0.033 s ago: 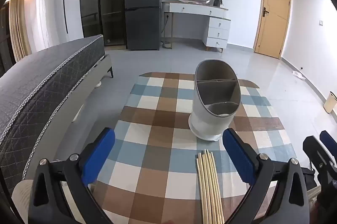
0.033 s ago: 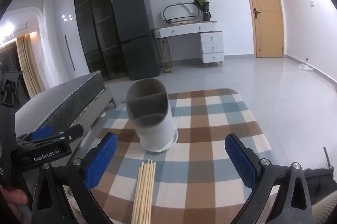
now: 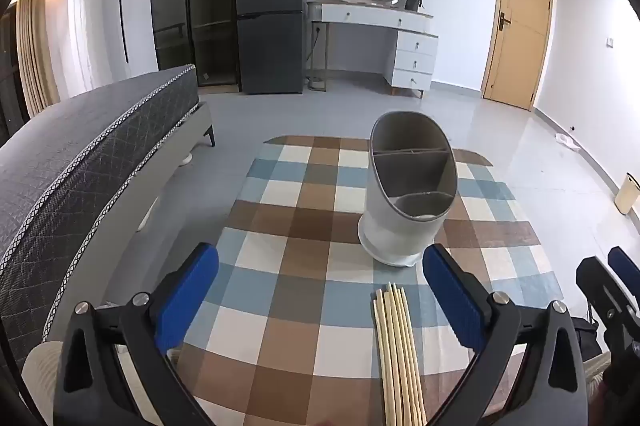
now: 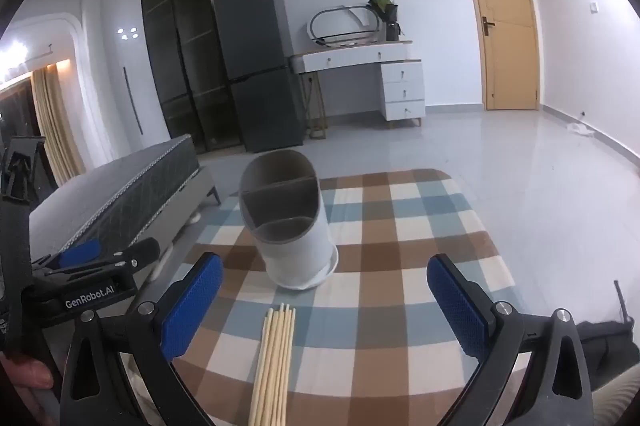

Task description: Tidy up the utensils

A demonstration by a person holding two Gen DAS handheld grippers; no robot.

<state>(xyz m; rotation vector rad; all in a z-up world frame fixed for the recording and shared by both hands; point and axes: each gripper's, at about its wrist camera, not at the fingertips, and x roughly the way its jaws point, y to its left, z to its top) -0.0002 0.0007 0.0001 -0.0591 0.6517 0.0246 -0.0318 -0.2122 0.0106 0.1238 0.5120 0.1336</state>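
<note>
Chopsticks (image 3: pixel 398 354), pale wood, one bundle: lying flat on my checked tablecloth (image 3: pixel 280 266), tips toward the utensil holder (image 3: pixel 408 194) and just short of its base. Holder: grey-white, oval, upright, three compartments, none with utensils visible. My left gripper (image 3: pixel 320 290): fingers spread wide, holding nothing. My right gripper (image 4: pixel 324 290): likewise spread, nothing between the blue pads (image 4: pixel 192 302).

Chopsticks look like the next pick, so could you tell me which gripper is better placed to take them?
Probably the right gripper: the chopsticks lie between its open fingers, while they sit beside the left gripper's right finger.
</note>
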